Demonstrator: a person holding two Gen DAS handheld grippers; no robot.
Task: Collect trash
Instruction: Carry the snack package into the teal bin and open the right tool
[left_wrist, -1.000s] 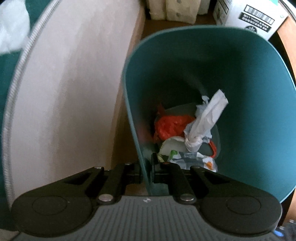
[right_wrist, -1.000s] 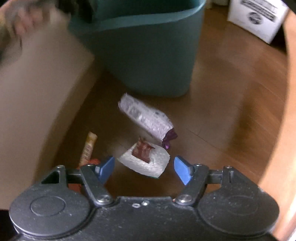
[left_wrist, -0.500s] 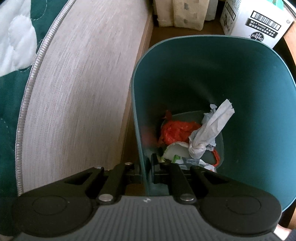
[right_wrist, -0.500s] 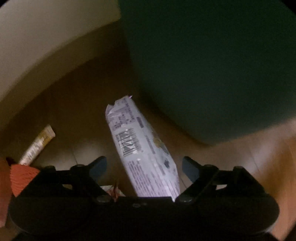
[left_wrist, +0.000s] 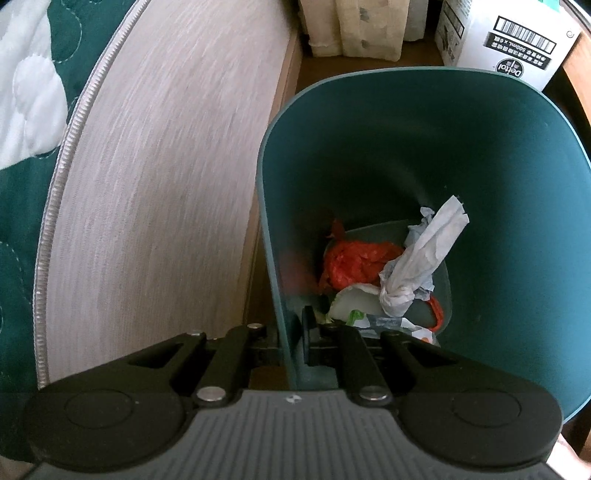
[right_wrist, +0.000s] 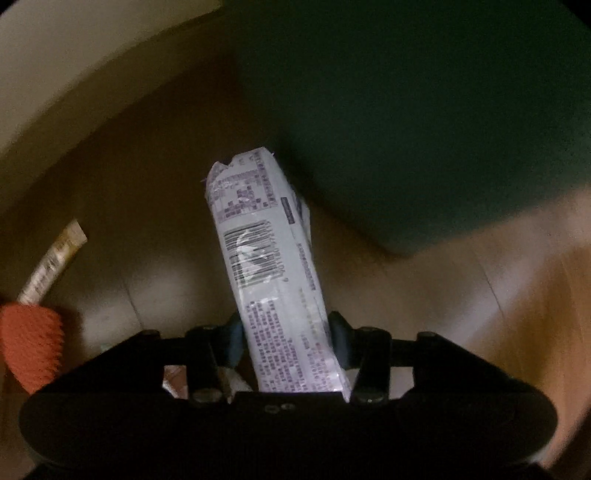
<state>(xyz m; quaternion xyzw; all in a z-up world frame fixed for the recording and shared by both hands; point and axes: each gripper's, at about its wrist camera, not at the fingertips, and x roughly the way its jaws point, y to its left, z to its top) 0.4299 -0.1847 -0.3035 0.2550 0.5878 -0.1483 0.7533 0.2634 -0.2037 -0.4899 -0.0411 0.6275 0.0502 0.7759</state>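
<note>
since a second ago your right gripper (right_wrist: 284, 338) has dropped low over the floor, and its jaws, wide apart then, have just been closing on the long white and purple plastic snack wrapper (right_wrist: 269, 273); your left gripper (left_wrist: 295, 332) has not shifted.

nearest to you in the right wrist view, the wrapper runs up from between the blue pads, which sit against both its sides, so i judge it gripped but not yet lifted. at the left edge an orange knobbly item (right_wrist: 31, 341) and, above it, a thin beige stick packet (right_wrist: 51, 266) lie on the brown wooden floor (right_wrist: 461, 295), still to collect. beyond, upper right, stands the dark teal plastic bin (right_wrist: 424, 129).

in the left wrist view your jaws are pinched together on the bin's near wall, low centre. further in, at its bottom, lie a crumpled orange bag (left_wrist: 354, 262) and a twisted white tissue (left_wrist: 421, 258), so some trash is already in.
</note>
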